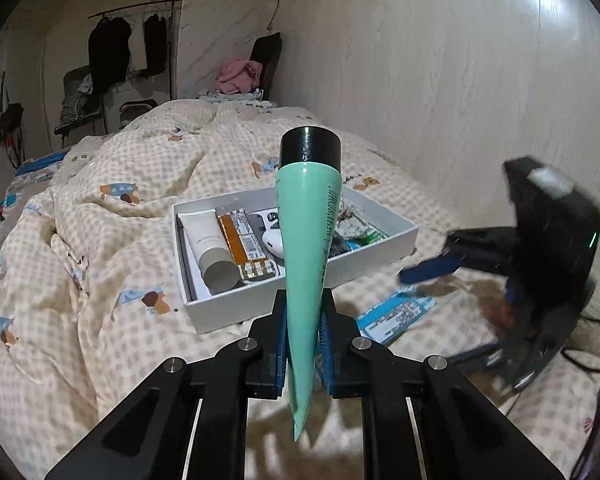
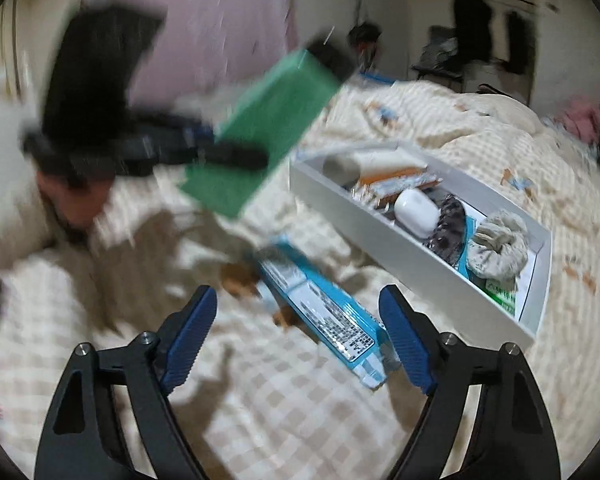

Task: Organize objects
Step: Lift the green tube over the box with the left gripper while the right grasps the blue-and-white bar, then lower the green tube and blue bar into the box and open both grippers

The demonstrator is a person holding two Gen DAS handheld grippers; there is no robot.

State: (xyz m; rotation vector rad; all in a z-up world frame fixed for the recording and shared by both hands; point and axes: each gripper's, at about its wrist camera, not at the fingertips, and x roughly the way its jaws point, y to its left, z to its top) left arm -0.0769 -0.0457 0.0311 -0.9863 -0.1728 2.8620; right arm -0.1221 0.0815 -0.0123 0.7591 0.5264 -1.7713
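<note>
My left gripper (image 1: 303, 330) is shut on a mint-green tube (image 1: 308, 248) with a black cap, held upright above the bed in front of a white box (image 1: 228, 308). The tube also shows blurred in the right wrist view (image 2: 260, 132), with the left gripper (image 2: 204, 148) on it. My right gripper (image 2: 298, 336) is open and empty, low over a blue-and-white packet (image 2: 328, 316) lying on the quilt. The right gripper appears blurred at the right of the left wrist view (image 1: 432, 270). The box (image 2: 364, 236) holds a white tube (image 1: 210, 246), an orange packet (image 1: 246, 246), a white earbud case (image 2: 416, 208) and a scrunchie (image 2: 498, 248).
A checked quilt (image 1: 100, 240) covers the bed. A pale wall (image 1: 440, 80) runs along the bed's right side. Clothes on a rack (image 1: 116, 52) and a chair with pink cloth (image 1: 240, 76) stand beyond the bed. A black cable (image 1: 592, 360) lies at the right.
</note>
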